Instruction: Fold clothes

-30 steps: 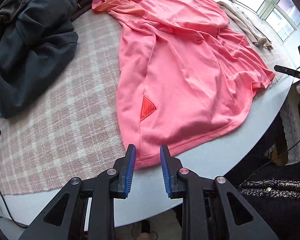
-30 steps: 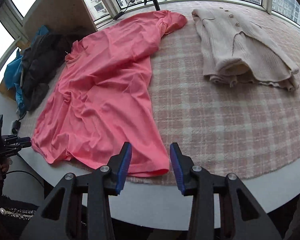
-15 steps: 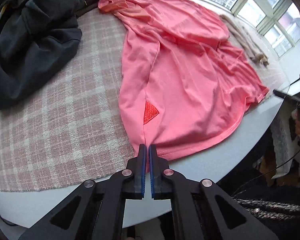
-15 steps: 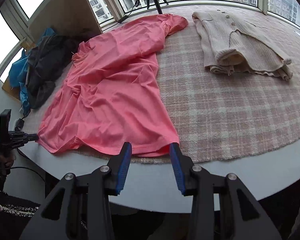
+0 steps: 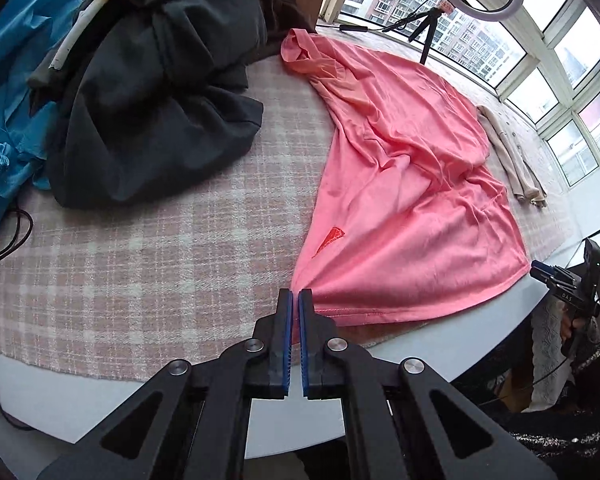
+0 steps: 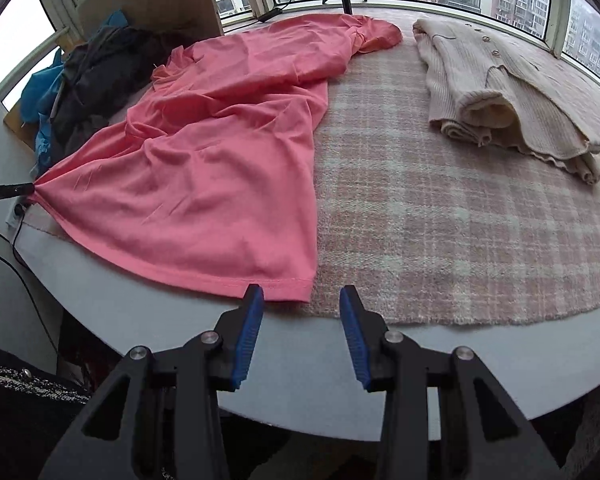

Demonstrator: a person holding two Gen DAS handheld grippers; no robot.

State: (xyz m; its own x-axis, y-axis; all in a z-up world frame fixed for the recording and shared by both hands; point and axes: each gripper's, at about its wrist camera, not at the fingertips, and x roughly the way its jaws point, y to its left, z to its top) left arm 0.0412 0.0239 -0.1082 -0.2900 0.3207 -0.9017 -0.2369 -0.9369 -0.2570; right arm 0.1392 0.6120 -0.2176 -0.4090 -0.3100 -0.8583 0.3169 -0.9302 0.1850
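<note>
On the plaid cloth [image 6: 440, 216], your left gripper [image 5: 295, 300] pinched tight on the pink shirt [image 5: 400, 184] hem corner, your right gripper [image 6: 300, 298] jaws spread wide just short of the other corner, cream cardigan [image 6: 500, 92] folded beyond.

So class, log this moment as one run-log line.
left claw: shut on pink shirt hem corner | right claw: open, at other hem corner | fold: not started
</note>
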